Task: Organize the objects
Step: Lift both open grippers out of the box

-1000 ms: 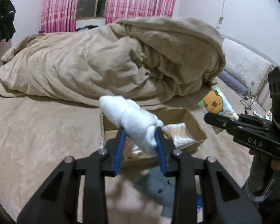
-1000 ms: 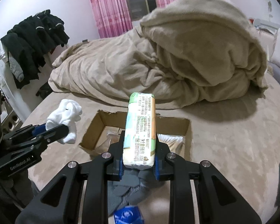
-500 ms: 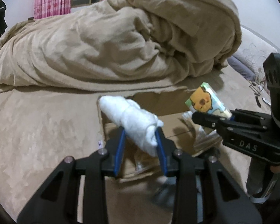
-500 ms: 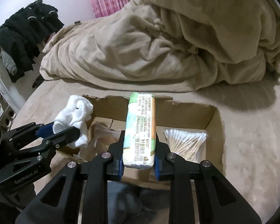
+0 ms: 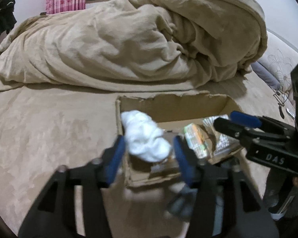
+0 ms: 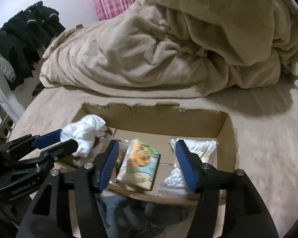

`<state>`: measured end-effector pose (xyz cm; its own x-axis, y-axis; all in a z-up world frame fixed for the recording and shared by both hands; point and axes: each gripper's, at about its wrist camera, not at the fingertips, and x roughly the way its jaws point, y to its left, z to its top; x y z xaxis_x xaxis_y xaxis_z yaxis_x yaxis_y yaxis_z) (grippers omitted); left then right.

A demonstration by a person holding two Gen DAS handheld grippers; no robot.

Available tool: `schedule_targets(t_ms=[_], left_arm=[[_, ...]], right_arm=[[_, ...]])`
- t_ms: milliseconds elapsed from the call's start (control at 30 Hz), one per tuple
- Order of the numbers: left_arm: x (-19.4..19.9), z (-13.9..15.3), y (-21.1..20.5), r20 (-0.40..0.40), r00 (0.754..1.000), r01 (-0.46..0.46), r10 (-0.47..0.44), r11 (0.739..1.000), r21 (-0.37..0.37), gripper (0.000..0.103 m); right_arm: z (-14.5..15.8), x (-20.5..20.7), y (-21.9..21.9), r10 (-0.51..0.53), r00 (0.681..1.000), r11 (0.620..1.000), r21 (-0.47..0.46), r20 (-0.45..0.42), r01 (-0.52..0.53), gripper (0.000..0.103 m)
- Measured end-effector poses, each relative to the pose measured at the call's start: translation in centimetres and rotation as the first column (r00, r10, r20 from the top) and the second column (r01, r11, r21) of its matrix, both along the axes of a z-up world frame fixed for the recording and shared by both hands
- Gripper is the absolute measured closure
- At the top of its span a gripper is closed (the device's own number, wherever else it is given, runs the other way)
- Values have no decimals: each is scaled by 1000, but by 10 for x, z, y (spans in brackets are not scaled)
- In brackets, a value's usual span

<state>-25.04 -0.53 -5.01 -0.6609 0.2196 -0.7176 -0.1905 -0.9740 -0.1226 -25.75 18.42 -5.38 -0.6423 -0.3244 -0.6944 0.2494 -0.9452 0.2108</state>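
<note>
An open cardboard box (image 6: pixel 226 130) (image 5: pixel 174 105) lies on the bed. My right gripper (image 6: pixel 147 158) is open over it, and the tissue pack (image 6: pixel 139 164) with an orange cartoon lies in the box between its fingers; it also shows in the left wrist view (image 5: pixel 194 140). My left gripper (image 5: pixel 149 148) is open at the box's left side. The white rolled socks (image 5: pixel 145 136) (image 6: pixel 85 132) sit loose between its fingers, over the box's left corner. A bag of cotton swabs (image 6: pixel 190 158) lies at the box's right.
A big tan blanket (image 5: pixel 139 39) (image 6: pixel 178 39) is heaped on the bed behind the box. Grey cloth (image 6: pixel 129 208) lies in front of the box. Dark clothes (image 6: pixel 23 37) hang at the left. Pillows (image 5: pixel 276 69) lie at the right.
Both grippers moved down over the box and opened. The tissue pack left my right gripper and now lies in the box. The socks are loose between my left fingers.
</note>
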Motion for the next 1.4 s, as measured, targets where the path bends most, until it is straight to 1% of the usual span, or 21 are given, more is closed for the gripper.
schedule_targets(t_ms=[267, 300, 333, 400, 500, 567, 600, 633, 867, 1033, 1100, 1233, 1400], left_arm=[[32, 34, -9, -45, 999, -27, 29, 999, 35, 37], [39, 39, -10, -53, 998, -29, 31, 999, 38, 35], [45, 44, -10, -60, 998, -31, 33, 999, 41, 30], [57, 52, -12, -76, 996, -35, 39, 998, 49, 26], [76, 65, -13, -97, 994, -42, 46, 998, 52, 25], [91, 72, -13, -117, 992, -47, 53, 997, 53, 21], [96, 75, -12, -122, 991, -51, 57, 997, 53, 13], [102, 78, -13, -129, 990, -55, 62, 997, 54, 10], [141, 93, -9, -156, 986, -50, 60, 996, 68, 9], [155, 89, -7, -145, 987, -56, 66, 995, 78, 9], [160, 83, -6, -137, 988, -65, 76, 994, 84, 9], [164, 64, -5, -108, 991, -74, 84, 993, 90, 9], [166, 37, 0, -49, 996, -74, 78, 994, 81, 9]], right_arm=[[38, 31, 9, -10, 998, 1000, 1, -64, 10, 38], [45, 38, 11, -10, 997, 1000, 1, -77, 10, 37], [50, 43, 13, -10, 996, 1000, 1, -84, 10, 37], [58, 54, 15, -9, 995, 1000, 1, -100, 10, 35], [68, 71, 19, -10, 993, 1000, -3, -115, 10, 29], [73, 83, 22, -9, 992, 1000, -6, -125, 8, 23], [76, 89, 23, -9, 991, 1000, -4, -133, 9, 23], [78, 96, 25, -11, 990, 1000, 0, -139, 11, 23], [91, 140, 30, 1, 984, 1000, 18, -176, 3, 22], [87, 164, 35, 3, 985, 1000, 21, -175, 1, 22], [82, 169, 38, 1, 986, 1000, 24, -165, 3, 22], [64, 176, 39, 2, 991, 999, 42, -135, 3, 22], [36, 178, 34, 21, 996, 997, 81, -90, -14, 22]])
